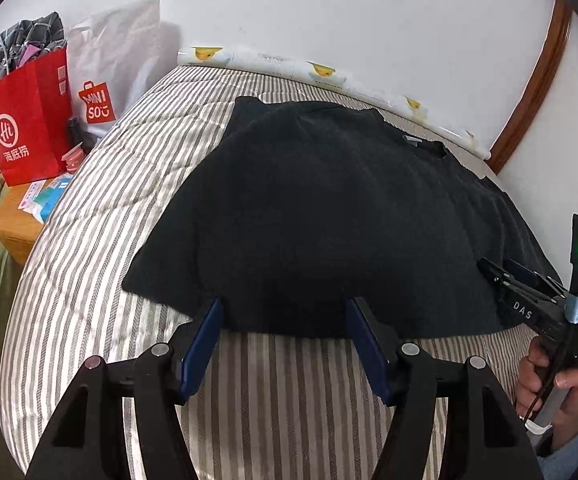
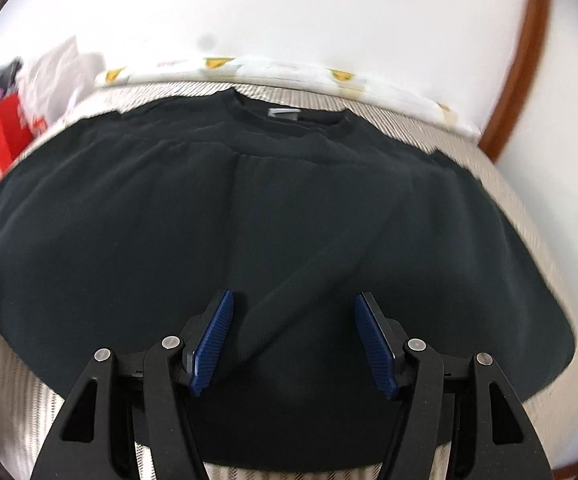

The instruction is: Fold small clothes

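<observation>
Left gripper poised over the hem of a dark shirt

The left gripper (image 1: 283, 312), black with blue pads, hangs with jaws apart at the near edge of the black knit shirt (image 1: 329, 208) spread flat on the grey-and-white striped bedspread (image 1: 101, 220); at far right a hand (image 1: 549, 376) holds the right gripper (image 1: 501, 270) over the shirt's edge, while a red paper bag (image 1: 29, 120) stands on the wooden bedside table (image 1: 13, 228).

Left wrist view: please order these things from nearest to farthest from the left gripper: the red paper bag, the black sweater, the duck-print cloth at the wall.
1. black sweater: its hem lies just ahead of the left gripper.
2. red paper bag: far left, on the wooden bedside table.
3. duck-print cloth: along the far edge of the bed, at the wall.
</observation>
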A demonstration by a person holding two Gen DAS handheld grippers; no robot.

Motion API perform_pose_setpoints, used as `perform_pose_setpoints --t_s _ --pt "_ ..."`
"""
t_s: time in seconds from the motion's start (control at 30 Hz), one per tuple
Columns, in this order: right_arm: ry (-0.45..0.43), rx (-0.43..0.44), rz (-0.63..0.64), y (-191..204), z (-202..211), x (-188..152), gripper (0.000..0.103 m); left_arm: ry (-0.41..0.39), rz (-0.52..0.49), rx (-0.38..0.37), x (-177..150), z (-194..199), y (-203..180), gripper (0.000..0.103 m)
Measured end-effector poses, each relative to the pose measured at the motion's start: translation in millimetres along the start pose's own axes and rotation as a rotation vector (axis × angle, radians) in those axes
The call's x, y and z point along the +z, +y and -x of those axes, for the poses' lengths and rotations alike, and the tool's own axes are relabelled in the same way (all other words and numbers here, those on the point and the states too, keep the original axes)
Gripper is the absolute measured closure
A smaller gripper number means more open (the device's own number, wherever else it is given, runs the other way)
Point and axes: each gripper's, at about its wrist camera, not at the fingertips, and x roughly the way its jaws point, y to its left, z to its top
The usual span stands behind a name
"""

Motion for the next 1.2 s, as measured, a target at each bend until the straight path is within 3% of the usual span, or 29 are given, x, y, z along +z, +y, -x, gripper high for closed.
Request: perform_pose_setpoints --t_s 0.2,0.27,0.5,0.83,0.93,1.07,1.2 --pt "0.015 0.007 0.014 1 9 -7 0.041 0.021 0.110 -0.079 -19 5 21 0.042" --pt "0.016 0.010 0.023 1 13 -11 0.041 -0.004 0.148 -0.117 -23 9 29 0.041" --pt "-0.006 0.005 0.074 5 37 -32 0.041 -0.017 0.225 -0.200 -20 4 40 0.041" --pt "0.008 0.035 0.149 -3 54 -61 0.040 -0.042 0.284 -0.211 7 -17 38 0.043" --pt "0.001 0.037 0.107 -19 58 -60 0.040 -0.037 0.311 -0.177 15 -21 38 0.051" --pt "-0.019 0.060 0.040 -42 66 -57 0.040 -0.059 0.332 -0.127 23 -14 38 0.078" --pt "-0.048 0.088 -0.014 -64 75 -57 0.040 -0.101 0.240 -0.042 37 -1 14 0.085"
